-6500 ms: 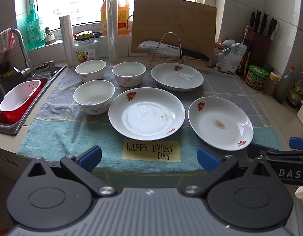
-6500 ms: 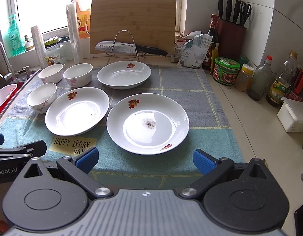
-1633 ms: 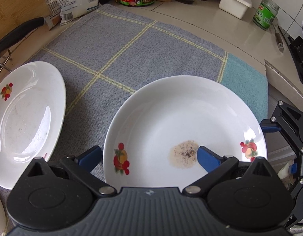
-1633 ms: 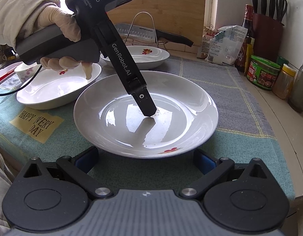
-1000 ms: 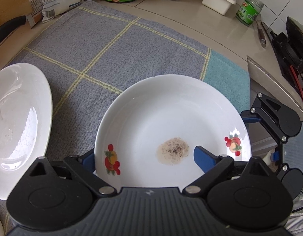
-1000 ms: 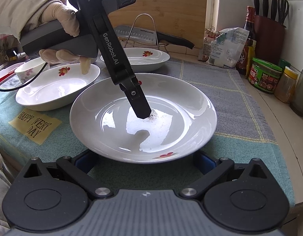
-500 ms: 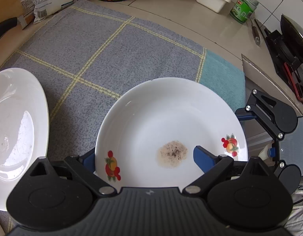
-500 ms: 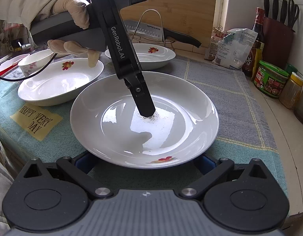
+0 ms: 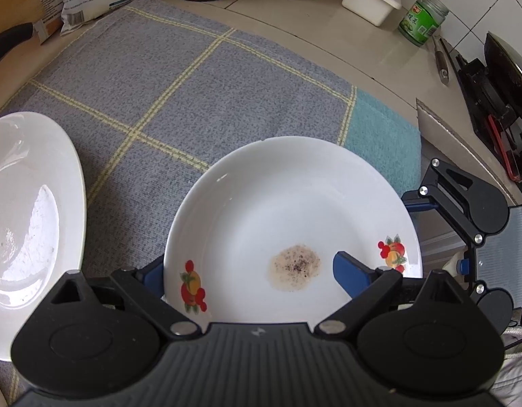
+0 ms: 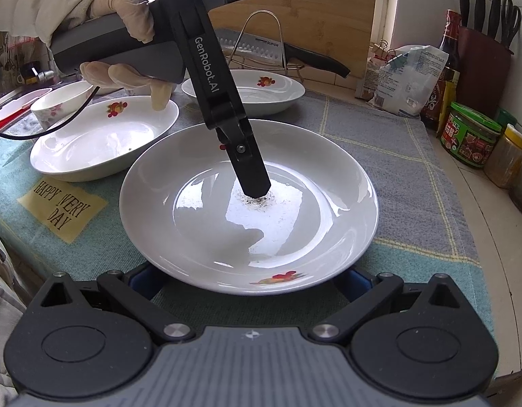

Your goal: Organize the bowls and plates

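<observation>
- Jaws of the left gripper [image 9: 245, 266] stand spread wide, pointing steeply down at the nearest plate [image 9: 288, 196].
- One blue pad [image 9: 349, 271] of that gripper sits inside the plate, just beside a brownish speckled stain [image 9: 294, 266] at its middle; the other pad is outside the rim and partly hidden behind it, by a red and yellow fruit print.
- The plate's edge runs between the two pads, and neither pad visibly presses on it.
- From the right wrist view, the inner finger's tip comes down at the stain; whether it touches the glaze I cannot tell.
- A gloved hand [image 10: 125, 17] with a pale sleeve grips the left gripper's grey handle, and a black cable hangs from it.
- The right gripper [image 10: 250, 279] is also spread wide, low at the plate's near edge; both blue pads are tucked under the overhanging rim and mostly hidden.
- The stained plate lies on a grey and teal checked towel [image 9: 193, 78] near the counter's front edge.
- A second plate [image 10: 91, 142] lies just beside it on the left, apart from it, and a third plate [image 10: 261, 91] sits further back.
- A small flowered bowl [image 10: 62, 101] stands beyond the second plate, near the sink side.
- A yellow label [image 10: 62, 208] reading HAPPY EVERY DAY is on the towel in front of the second plate.
- Behind the plates a knife [image 10: 277, 47] rests on a wire rack in front of a wooden cutting board [image 10: 311, 10].
- A green-lidded jar [image 10: 469, 135] stands off the towel to the right.
</observation>
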Demonstrator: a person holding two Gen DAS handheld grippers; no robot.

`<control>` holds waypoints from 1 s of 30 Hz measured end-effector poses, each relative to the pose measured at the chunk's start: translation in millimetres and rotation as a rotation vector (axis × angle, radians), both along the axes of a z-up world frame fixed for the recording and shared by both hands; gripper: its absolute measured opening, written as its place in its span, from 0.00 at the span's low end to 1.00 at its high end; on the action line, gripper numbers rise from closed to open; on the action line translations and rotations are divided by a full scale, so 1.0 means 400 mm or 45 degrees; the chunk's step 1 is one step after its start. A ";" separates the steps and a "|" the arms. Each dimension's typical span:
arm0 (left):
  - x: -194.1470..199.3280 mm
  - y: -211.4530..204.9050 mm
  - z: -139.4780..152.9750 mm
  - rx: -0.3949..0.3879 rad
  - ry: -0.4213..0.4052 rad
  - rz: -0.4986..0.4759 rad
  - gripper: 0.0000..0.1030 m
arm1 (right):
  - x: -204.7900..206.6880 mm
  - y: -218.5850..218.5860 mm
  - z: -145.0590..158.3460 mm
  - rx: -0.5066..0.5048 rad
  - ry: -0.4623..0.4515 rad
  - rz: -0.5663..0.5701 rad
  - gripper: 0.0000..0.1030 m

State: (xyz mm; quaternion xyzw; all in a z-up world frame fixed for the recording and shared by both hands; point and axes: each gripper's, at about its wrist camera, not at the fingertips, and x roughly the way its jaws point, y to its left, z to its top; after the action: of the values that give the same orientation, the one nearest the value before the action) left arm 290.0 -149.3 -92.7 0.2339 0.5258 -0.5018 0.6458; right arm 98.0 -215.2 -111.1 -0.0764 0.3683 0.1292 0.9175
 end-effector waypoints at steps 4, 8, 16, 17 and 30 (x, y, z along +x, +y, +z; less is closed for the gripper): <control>-0.003 0.004 0.008 -0.008 -0.010 0.011 0.93 | 0.002 0.001 0.003 -0.016 0.005 0.006 1.00; -0.002 0.008 0.023 -0.030 -0.010 0.025 0.93 | 0.006 -0.004 0.007 0.006 0.015 0.002 1.00; 0.016 -0.002 0.043 -0.067 -0.027 0.065 0.93 | 0.030 -0.016 0.019 -0.001 0.005 0.015 1.00; 0.019 -0.005 0.044 -0.069 -0.030 0.071 0.93 | 0.035 -0.019 0.020 -0.005 0.003 0.018 1.00; 0.084 -0.094 0.058 -0.116 -0.071 0.141 0.93 | 0.120 -0.099 0.024 -0.026 -0.003 0.036 1.00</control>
State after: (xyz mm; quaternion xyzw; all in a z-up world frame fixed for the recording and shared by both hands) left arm 323.7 -186.9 -69.7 0.1888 0.4963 -0.4821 0.6969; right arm 146.2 -254.8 -101.6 -0.0910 0.3675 0.1385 0.9152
